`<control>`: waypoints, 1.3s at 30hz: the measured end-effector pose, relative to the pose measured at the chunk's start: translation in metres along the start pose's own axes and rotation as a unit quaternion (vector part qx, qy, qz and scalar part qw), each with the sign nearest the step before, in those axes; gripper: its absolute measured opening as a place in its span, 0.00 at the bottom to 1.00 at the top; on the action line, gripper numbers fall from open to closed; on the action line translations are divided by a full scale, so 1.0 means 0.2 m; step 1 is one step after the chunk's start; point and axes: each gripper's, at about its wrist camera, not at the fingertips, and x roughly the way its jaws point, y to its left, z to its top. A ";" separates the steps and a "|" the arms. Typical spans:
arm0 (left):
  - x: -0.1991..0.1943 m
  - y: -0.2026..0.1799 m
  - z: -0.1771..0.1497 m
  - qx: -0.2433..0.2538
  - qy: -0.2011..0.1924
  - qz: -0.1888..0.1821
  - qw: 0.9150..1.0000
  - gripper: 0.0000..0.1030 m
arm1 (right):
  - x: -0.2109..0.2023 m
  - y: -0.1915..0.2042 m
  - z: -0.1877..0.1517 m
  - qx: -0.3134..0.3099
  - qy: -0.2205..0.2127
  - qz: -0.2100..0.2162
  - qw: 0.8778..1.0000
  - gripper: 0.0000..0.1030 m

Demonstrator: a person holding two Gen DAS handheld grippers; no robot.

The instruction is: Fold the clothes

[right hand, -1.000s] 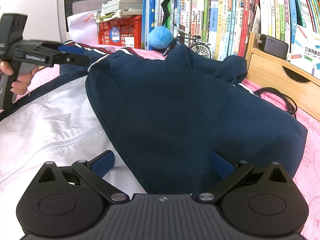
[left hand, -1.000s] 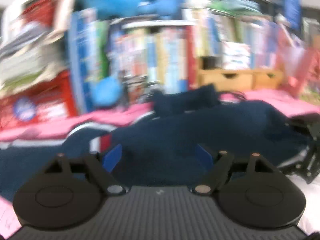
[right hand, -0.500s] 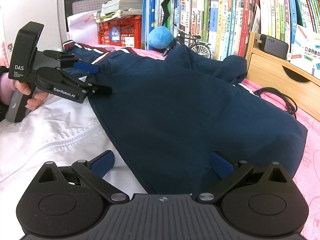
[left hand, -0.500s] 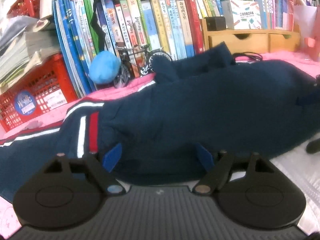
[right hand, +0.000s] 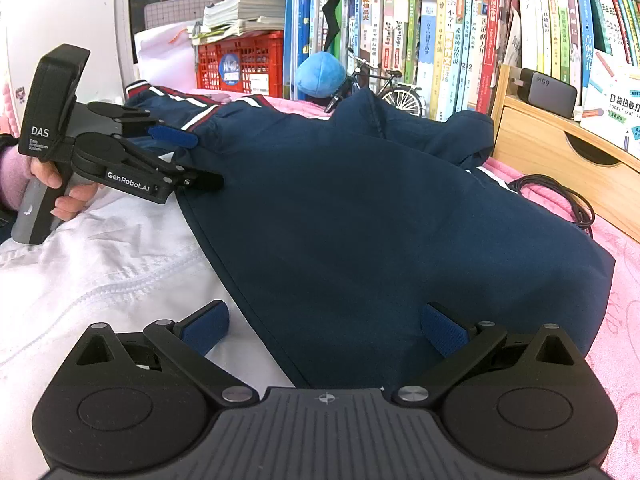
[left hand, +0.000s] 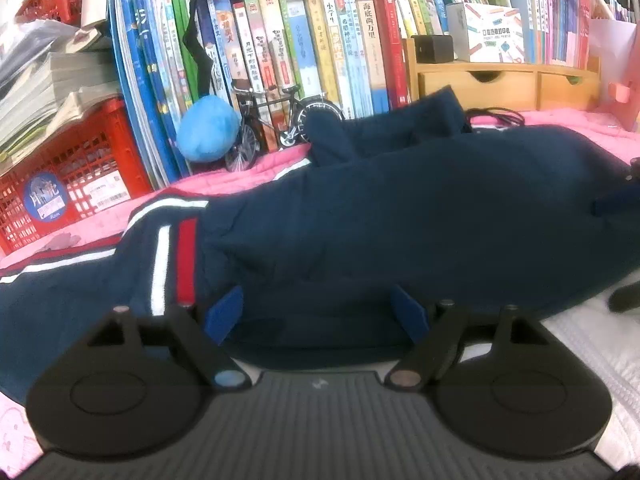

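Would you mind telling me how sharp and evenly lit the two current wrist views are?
Left wrist view: slightly soft, with the books bowed by fisheye and the navy garment almost featureless. Right wrist view: crisper, the lettering on the left tongs readable, the white garment bright but its folds visible.

left claw (right hand: 200, 160): black, blue pads, "GenRobot.AI", "DAS" | grey handle | pink sleeve (right hand: 10, 176)
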 end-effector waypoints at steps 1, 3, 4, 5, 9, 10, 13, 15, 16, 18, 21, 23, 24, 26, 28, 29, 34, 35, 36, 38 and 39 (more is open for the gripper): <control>0.00 0.00 0.00 0.000 0.000 0.000 1.000 0.80 | 0.00 0.00 0.00 0.000 0.000 0.000 1.000 1.00; 0.00 0.00 0.00 -0.001 0.000 0.000 1.000 0.80 | 0.00 0.00 0.00 0.000 0.000 0.000 1.000 1.00; 0.00 0.01 0.00 0.000 0.000 -0.001 1.000 0.80 | 0.00 0.00 0.00 0.000 0.000 0.000 1.000 1.00; 0.00 0.01 0.00 0.000 0.000 -0.001 1.000 0.80 | 0.00 0.00 0.00 0.000 0.000 0.000 1.000 1.00; 0.00 0.01 0.00 0.000 0.000 0.000 1.000 0.80 | 0.00 0.00 0.00 -0.001 0.000 0.001 1.000 1.00; 0.00 0.01 0.00 0.001 0.000 0.000 1.000 0.80 | 0.00 0.00 0.00 -0.001 0.000 0.001 1.000 1.00; 0.00 0.01 0.00 0.001 0.000 0.001 1.000 0.80 | 0.00 0.01 0.00 0.005 -0.001 -0.005 1.000 1.00; 0.00 0.00 0.00 0.001 0.000 0.001 1.000 0.80 | 0.01 0.02 0.01 0.015 -0.001 -0.017 1.000 1.00; 0.00 0.00 0.00 0.001 0.000 0.001 1.000 0.80 | 0.01 0.03 0.01 0.025 -0.002 -0.026 0.999 1.00; 0.00 0.01 0.00 -0.001 0.000 -0.001 1.000 0.80 | 0.02 0.08 0.02 0.043 0.001 -0.054 0.998 1.00; 0.01 0.02 0.00 -0.007 0.002 -0.007 1.000 0.80 | 0.01 0.13 0.03 0.059 0.009 -0.093 0.994 1.00; 0.01 0.03 0.00 -0.011 0.003 -0.012 1.000 0.80 | -0.03 0.11 -0.01 0.059 0.007 -0.128 0.990 1.00; 0.01 0.03 0.00 -0.014 0.004 -0.014 1.000 0.80 | -0.05 0.08 -0.03 0.065 0.009 -0.151 0.986 1.00; 0.01 0.04 0.00 -0.018 0.005 -0.018 1.000 0.80 | -0.12 -0.05 -0.09 0.097 0.023 -0.200 0.975 1.00; 0.01 0.04 0.00 -0.018 0.005 -0.019 1.000 0.80 | -0.19 -0.19 -0.13 0.157 0.052 -0.261 0.951 1.00; 0.01 0.04 0.00 -0.019 0.005 -0.020 1.000 0.80 | -0.23 -0.24 -0.14 0.184 0.061 -0.281 0.940 1.00; 0.02 0.05 0.00 -0.031 0.009 -0.030 0.999 0.80 | -0.24 -0.07 0.04 0.161 0.003 -0.245 0.956 0.88; 0.02 0.06 0.00 -0.032 0.009 -0.030 0.999 0.80 | -0.19 -0.04 0.10 0.166 -0.004 -0.225 0.960 0.88; 0.01 0.05 0.00 -0.031 0.009 -0.030 0.999 0.80 | -0.13 -0.01 0.16 0.172 -0.011 -0.204 0.964 0.88; 0.01 0.05 0.00 -0.029 0.009 -0.028 0.999 0.80 | -0.02 0.03 0.26 0.187 -0.021 -0.161 0.969 0.88; 0.01 0.05 0.00 -0.029 0.009 -0.027 0.999 0.80 | 0.03 0.05 0.30 0.202 -0.019 -0.137 0.969 0.88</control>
